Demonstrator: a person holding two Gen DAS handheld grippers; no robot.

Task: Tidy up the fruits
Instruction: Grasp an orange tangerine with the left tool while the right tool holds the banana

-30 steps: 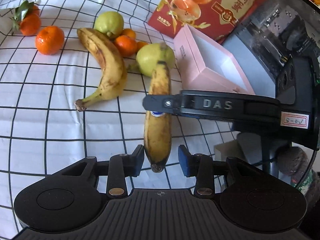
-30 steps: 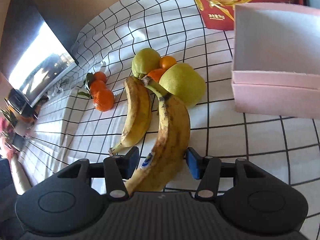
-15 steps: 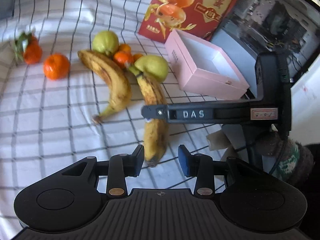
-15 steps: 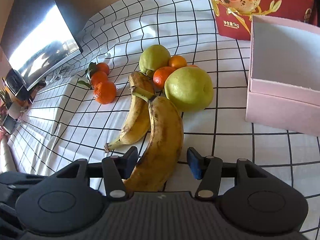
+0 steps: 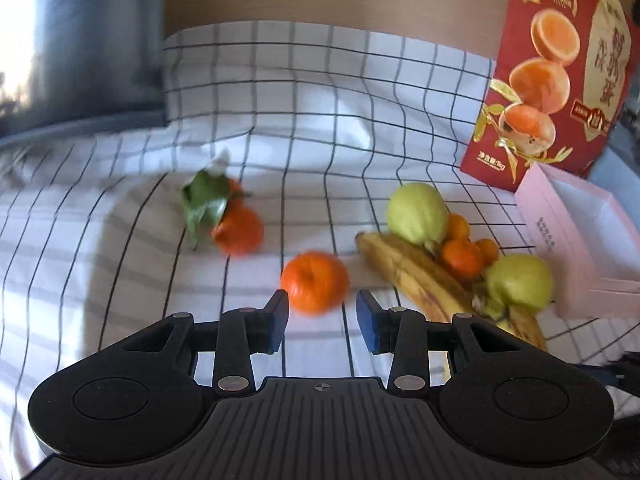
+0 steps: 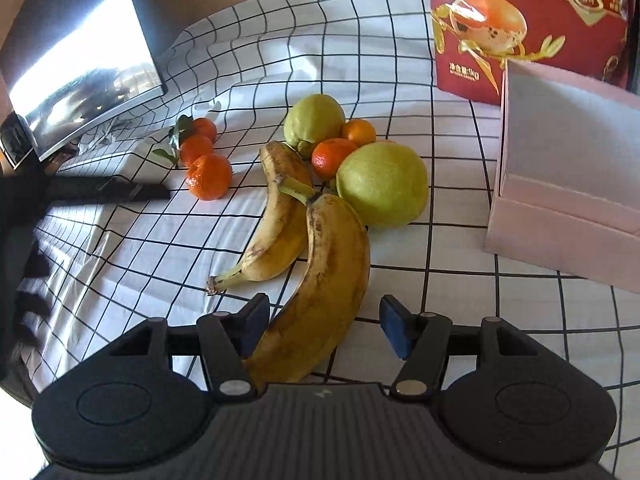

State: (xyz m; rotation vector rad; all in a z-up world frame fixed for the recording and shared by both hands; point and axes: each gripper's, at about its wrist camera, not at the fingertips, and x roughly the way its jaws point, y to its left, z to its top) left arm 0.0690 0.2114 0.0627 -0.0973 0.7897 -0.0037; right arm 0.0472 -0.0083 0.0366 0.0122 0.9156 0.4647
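My left gripper is open, with a loose mandarin just beyond its fingertips; the same mandarin shows in the right wrist view. My right gripper is open, and the near end of a spotted banana lies between its fingers on the checked cloth. A second banana lies beside it. Two green pears and small mandarins are clustered behind the bananas. Leafy mandarins lie to the left.
An open pink box stands at the right, with a red printed fruit carton behind it. A dark monitor stands at the back left. The checked cloth is wrinkled and rises toward the back wall.
My left gripper has swung left, away from the banana, and now faces the loose mandarin. My right gripper has drawn back a little along the banana and stays open.
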